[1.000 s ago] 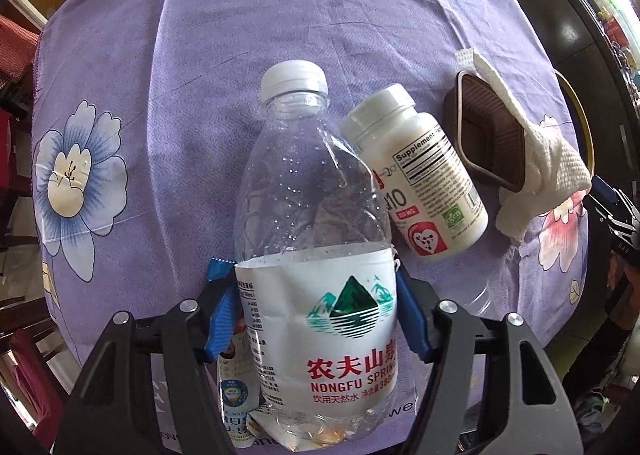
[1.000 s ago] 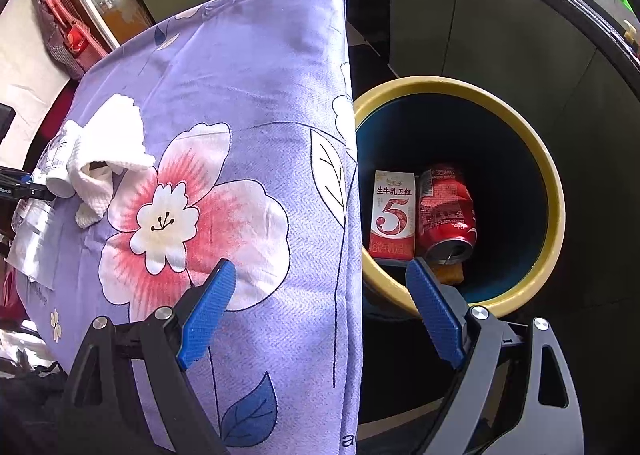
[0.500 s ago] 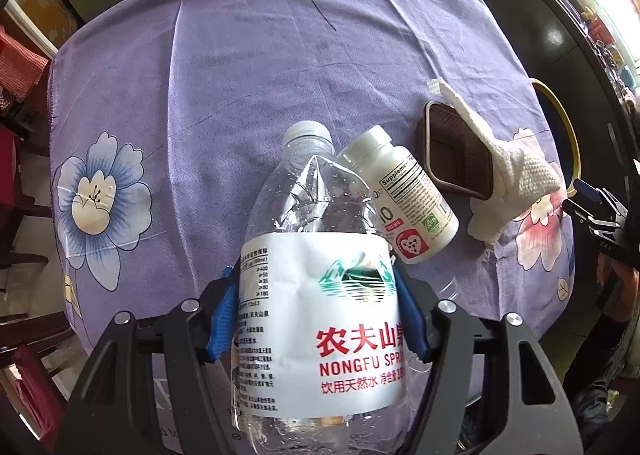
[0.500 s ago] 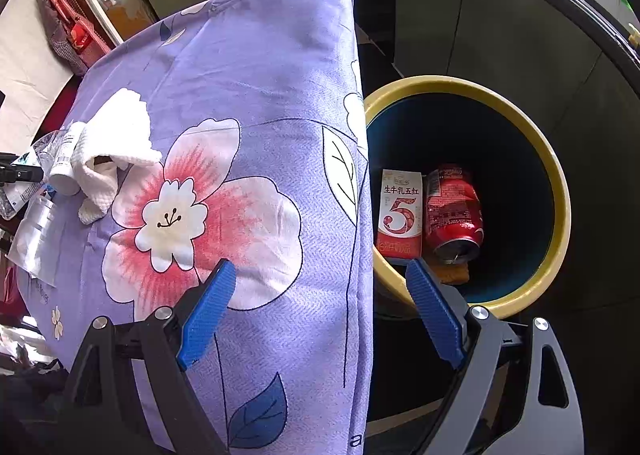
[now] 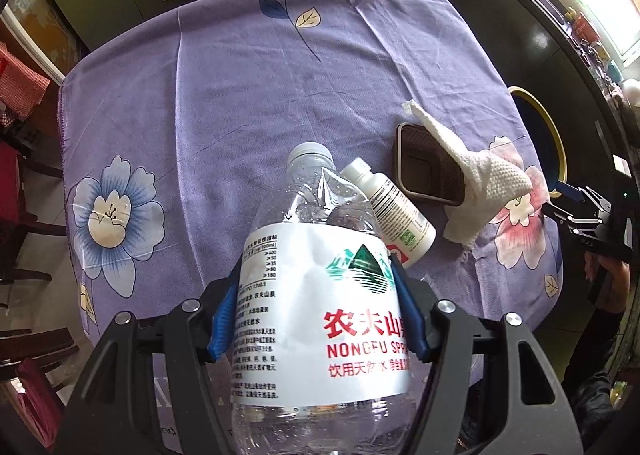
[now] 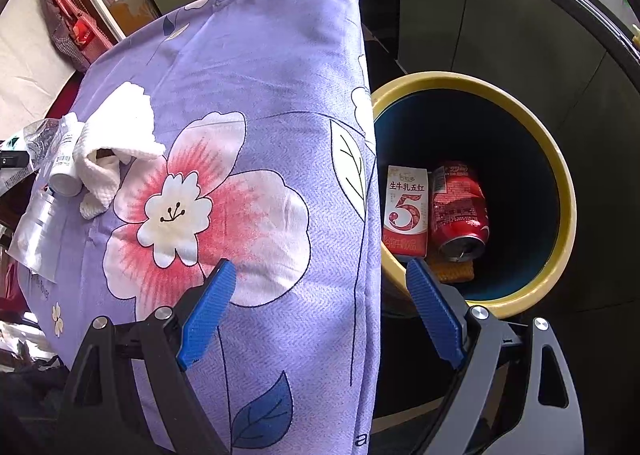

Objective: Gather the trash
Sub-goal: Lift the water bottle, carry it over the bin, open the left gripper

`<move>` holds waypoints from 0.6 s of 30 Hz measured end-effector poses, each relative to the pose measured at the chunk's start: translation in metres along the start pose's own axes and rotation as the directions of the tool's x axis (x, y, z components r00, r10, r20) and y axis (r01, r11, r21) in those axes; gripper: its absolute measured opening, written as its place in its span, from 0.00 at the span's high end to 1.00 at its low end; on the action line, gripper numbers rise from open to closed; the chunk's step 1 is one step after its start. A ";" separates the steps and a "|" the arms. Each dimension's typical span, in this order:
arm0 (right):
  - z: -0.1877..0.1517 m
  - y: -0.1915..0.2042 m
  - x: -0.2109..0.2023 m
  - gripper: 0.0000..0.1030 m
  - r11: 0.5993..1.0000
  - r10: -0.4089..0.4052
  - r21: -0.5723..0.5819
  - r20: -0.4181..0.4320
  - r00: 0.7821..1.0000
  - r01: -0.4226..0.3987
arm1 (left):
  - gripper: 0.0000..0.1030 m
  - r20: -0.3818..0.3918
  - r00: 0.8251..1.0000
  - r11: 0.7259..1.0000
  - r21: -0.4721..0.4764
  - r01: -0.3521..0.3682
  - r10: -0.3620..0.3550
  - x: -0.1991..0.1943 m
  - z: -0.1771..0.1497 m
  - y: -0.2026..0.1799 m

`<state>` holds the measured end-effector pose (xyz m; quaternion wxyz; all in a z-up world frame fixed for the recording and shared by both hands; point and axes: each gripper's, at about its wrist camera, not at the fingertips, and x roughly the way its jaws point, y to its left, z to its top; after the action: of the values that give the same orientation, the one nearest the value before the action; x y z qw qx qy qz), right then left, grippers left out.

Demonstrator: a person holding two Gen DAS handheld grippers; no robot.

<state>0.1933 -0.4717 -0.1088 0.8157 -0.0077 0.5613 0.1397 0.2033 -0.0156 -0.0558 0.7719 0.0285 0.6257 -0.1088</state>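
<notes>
My left gripper [image 5: 316, 311] is shut on a clear plastic water bottle [image 5: 320, 295] with a white label and holds it above the table. A white supplement bottle [image 5: 390, 211] lies on the purple floral cloth beside a brown square tray [image 5: 428, 167] and a crumpled white tissue [image 5: 480, 179]. My right gripper [image 6: 320, 307] is open and empty over the table's right edge, next to the yellow-rimmed bin [image 6: 560, 183]. The bin holds a milk carton [image 6: 406, 211] and a red can [image 6: 460, 211].
The bin's rim also shows in the left wrist view [image 5: 548, 127] beyond the table's right edge. Dark cabinets [image 6: 500, 15] stand behind the bin. A clear plastic wrapper [image 6: 36, 231] lies at the table's near left. Chairs [image 5: 20, 159] stand at the left.
My left gripper has lifted the water bottle up and back from the table; the table items look smaller. My right gripper has shifted slightly and stays open.
</notes>
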 end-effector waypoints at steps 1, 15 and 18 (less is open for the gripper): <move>0.000 0.000 0.000 0.17 1.000 0.000 0.000 0.000 1.000 0.000 | 0.39 0.008 1.000 1.000 0.003 0.002 -0.002 -0.002 0.001 -0.002; -0.006 -0.010 -0.024 0.17 1.000 -0.001 0.025 0.058 0.998 0.000 | 0.39 0.121 0.990 0.986 0.155 0.059 -0.078 -0.055 0.023 -0.068; -0.010 -0.016 -0.033 0.17 0.999 -0.004 0.035 0.074 0.997 0.001 | 0.39 0.119 0.987 0.973 0.216 0.081 -0.109 -0.056 0.030 -0.095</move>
<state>0.1769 -0.4957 -0.0848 0.8361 0.0109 0.5330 0.1292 0.2023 -0.1059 0.0139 0.7977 0.0728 0.5596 -0.2128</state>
